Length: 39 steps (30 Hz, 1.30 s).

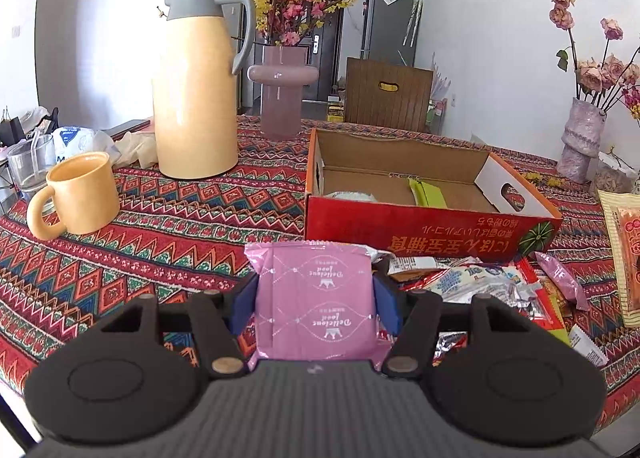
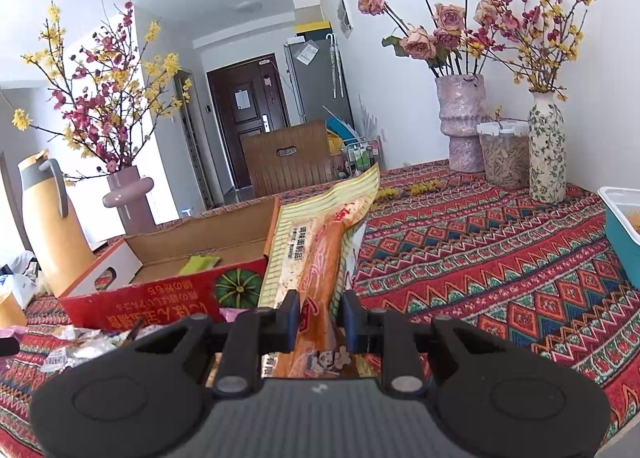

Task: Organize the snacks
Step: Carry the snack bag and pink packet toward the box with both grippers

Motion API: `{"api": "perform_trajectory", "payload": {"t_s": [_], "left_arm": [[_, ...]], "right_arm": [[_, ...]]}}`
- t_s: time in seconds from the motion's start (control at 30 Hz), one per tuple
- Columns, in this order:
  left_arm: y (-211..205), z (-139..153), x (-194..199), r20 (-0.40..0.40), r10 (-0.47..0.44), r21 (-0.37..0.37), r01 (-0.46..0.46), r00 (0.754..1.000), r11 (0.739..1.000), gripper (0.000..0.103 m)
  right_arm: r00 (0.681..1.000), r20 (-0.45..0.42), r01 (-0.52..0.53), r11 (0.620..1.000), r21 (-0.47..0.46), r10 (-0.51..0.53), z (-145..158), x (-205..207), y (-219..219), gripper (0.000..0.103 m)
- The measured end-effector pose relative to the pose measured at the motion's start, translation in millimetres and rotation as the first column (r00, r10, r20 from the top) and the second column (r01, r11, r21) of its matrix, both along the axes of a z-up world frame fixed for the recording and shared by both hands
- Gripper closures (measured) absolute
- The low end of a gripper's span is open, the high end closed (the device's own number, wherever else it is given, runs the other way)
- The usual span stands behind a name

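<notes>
Already both are loaded: left hand-held gripper (image 1: 314, 308) clamps the pink packet (image 1: 316, 298), right hand-held gripper (image 2: 320, 318) pinches the long orange packet (image 2: 320, 254); the red box (image 1: 420, 234) lies straight ahead, nearer the counter's far edge.

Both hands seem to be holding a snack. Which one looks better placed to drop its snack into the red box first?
Probably the right gripper: its orange snack packet already leans at the red box corner. The left gripper holds its pink packet further short of the box's front wall.

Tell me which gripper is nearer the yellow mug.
Left. The left gripper, shut on the pink snack packet, has the yellow mug close ahead to its left. The right gripper, holding the orange snack bag, has no mug in view.
</notes>
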State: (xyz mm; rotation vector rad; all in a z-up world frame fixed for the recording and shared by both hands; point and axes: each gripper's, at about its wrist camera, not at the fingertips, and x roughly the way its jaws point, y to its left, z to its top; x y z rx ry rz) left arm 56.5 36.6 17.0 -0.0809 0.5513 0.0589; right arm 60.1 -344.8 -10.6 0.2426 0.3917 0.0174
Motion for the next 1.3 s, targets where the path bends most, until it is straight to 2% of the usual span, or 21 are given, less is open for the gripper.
{"api": "perform_trajectory", "payload": {"t_s": [0.47, 0.9, 1.3], "left_arm": [[-22.1, 20.8, 42.3, 0.033, -0.035, 0.033, 0.034, 0.999, 0.999, 0.041], [-46.9, 40.4, 88.1, 0.059, -0.046, 0.059, 0.042, 0.997, 0.997, 0.041], [-60.4, 35.7, 144.6, 0.01, -0.028, 0.084, 0.027, 1.0, 0.996, 0.041]], "right_arm": [[0.998, 0.038, -0.056, 0.998, 0.037, 0.055, 19.3, 38.1, 14.0, 0.081], [0.989, 0.068, -0.136, 0.988, 0.073, 0.131, 43.5, 97.5, 42.5, 0.081], [0.984, 0.036, -0.176, 0.983, 0.052, 0.174, 53.1, 162.4, 68.1, 0.081]]}}
